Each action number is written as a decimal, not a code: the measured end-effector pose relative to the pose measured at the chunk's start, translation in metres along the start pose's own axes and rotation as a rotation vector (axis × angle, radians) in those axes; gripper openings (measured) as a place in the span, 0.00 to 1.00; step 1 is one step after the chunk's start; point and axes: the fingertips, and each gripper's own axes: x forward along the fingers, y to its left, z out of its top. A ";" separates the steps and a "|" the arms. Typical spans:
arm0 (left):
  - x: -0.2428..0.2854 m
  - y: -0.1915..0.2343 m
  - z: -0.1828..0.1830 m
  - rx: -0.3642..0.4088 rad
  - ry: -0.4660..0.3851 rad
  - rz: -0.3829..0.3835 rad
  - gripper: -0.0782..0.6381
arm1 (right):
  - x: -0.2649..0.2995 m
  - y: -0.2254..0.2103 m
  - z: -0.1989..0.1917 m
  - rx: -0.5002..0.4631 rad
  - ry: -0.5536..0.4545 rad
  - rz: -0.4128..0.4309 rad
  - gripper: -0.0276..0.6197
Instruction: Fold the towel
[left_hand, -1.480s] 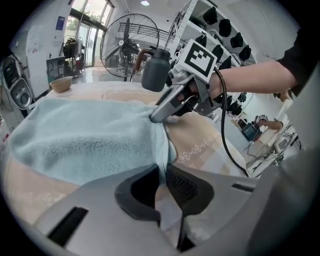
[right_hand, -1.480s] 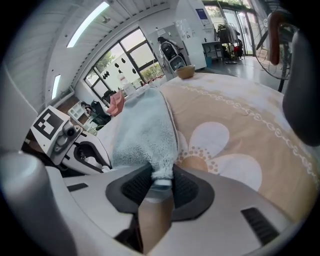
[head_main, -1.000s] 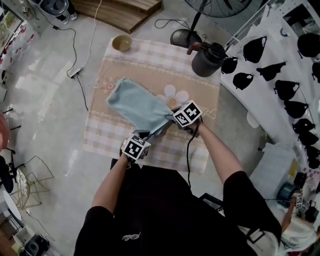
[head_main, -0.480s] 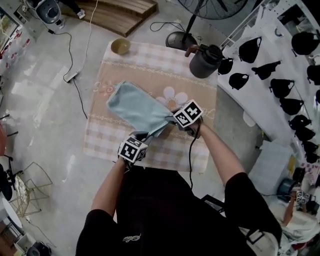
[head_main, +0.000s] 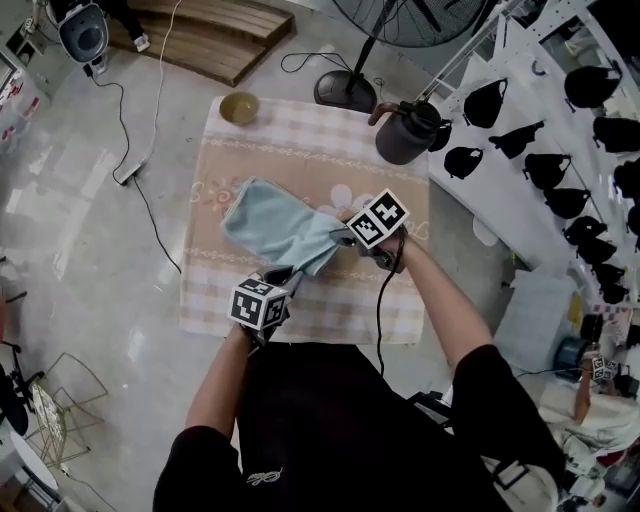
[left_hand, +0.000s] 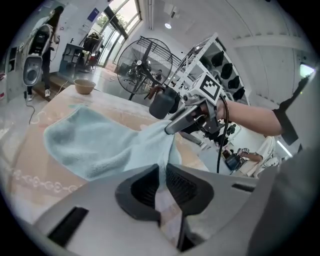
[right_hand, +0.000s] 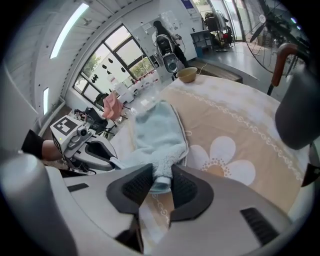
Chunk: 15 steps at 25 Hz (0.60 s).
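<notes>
The light blue towel (head_main: 278, 225) lies on the table (head_main: 320, 315), on the person's side of the dark grey jug (head_main: 402, 135). Its near end is raised off the cloth and its far end rests flat. The left tongs (left_hand: 161, 176) are nearly closed on a thin layer of one near corner. The right tongs (right_hand: 161, 182) stand a little wider and pinch the other corner, which is bunched thick. I think the step is to carry these two corners over to the far edge. For this, both tongs should keep the same height and hold the near edge stretched, then go away from the person together, so that the edges meet without a twist. Only the gripper views show the cloth between the pads. Only the head view shows the whole outline, slanted to the table edge, with the bowl (head_main: 239, 106) far from the jug.
</notes>
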 end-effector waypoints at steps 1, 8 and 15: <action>-0.004 0.004 0.005 -0.003 -0.008 -0.004 0.18 | -0.001 0.002 0.007 0.006 0.000 -0.008 0.20; -0.029 0.044 0.022 -0.053 -0.052 -0.034 0.18 | 0.006 0.015 0.049 0.036 0.008 -0.053 0.20; -0.044 0.079 0.033 -0.135 -0.081 -0.068 0.18 | 0.023 0.020 0.084 0.040 0.051 -0.090 0.20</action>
